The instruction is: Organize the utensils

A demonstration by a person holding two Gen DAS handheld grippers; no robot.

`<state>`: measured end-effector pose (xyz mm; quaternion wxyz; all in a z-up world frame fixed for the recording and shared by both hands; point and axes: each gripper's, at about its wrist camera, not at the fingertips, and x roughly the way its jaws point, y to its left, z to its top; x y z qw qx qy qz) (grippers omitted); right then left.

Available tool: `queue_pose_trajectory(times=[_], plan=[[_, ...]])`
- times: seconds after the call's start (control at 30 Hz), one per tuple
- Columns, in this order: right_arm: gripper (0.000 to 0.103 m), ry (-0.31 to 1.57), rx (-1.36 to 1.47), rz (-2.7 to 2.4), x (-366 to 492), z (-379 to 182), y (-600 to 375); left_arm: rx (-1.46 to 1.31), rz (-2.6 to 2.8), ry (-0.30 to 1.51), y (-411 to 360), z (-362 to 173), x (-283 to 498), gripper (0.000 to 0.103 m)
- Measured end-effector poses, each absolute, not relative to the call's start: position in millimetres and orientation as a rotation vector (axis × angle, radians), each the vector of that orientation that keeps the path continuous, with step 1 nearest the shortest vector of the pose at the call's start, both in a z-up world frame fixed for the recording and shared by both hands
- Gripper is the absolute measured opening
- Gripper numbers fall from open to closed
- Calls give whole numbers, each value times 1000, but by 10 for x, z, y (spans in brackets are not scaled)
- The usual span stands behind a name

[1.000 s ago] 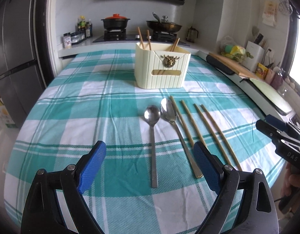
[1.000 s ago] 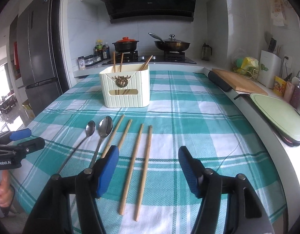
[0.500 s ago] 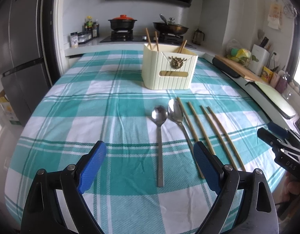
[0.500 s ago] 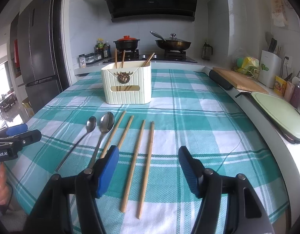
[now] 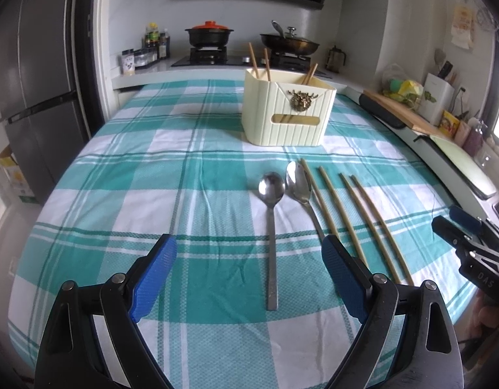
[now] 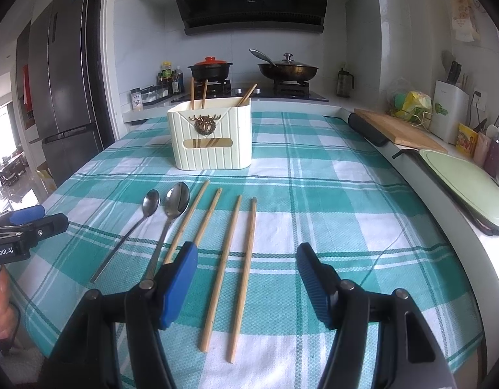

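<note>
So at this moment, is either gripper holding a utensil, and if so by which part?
Nothing is held. The left gripper and right gripper both hover with jaws open and empty above the spoons and chopsticks lying on the tablecloth.

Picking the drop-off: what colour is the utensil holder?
Cream, vertically ribbed utensil holder; clearest in right wrist view.

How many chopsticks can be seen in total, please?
7. Four lie on the cloth right of the spoons. Three stand in the holder. More may hide inside.
</note>
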<state>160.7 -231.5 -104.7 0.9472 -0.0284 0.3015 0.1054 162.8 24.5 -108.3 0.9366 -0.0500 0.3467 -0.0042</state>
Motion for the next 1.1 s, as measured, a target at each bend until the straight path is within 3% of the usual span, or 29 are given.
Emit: queue_pose_trajectory(times=[1.1], plan=[[65, 641, -70, 226, 1635, -1150, -2253, -111, 4, 729, 299, -1145, 1645, 92]])
